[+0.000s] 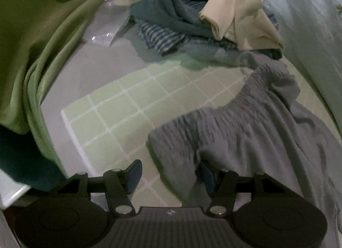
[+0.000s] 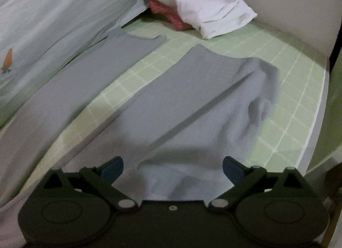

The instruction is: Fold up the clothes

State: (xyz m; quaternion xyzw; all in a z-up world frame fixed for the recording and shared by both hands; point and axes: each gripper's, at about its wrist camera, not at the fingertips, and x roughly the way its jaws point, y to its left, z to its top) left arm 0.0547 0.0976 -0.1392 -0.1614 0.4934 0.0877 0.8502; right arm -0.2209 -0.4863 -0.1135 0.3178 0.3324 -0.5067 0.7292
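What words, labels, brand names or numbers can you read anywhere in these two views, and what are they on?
None can be read.
A small pale mark sits on the left gripper body: too small and blurred to read.
The quilt carries a carrot picture and a faint outline near its top edge: pictures, no letters.
The grey trousers, the clothes pile and the checked sheet show no text.

1. We see our right gripper (image 2: 173, 169) with its jaws spread wide, grey trousers (image 2: 171, 107) bunched between the blue pads (image 2: 113, 167).
2. Both trouser legs lie apart on the green checked sheet (image 2: 284, 107), running away from us.
3. Beyond them sits a folded white cloth (image 2: 205, 10) over something pink (image 2: 168, 16).
4. A pale quilt (image 2: 53, 21) with a carrot motif lies left.
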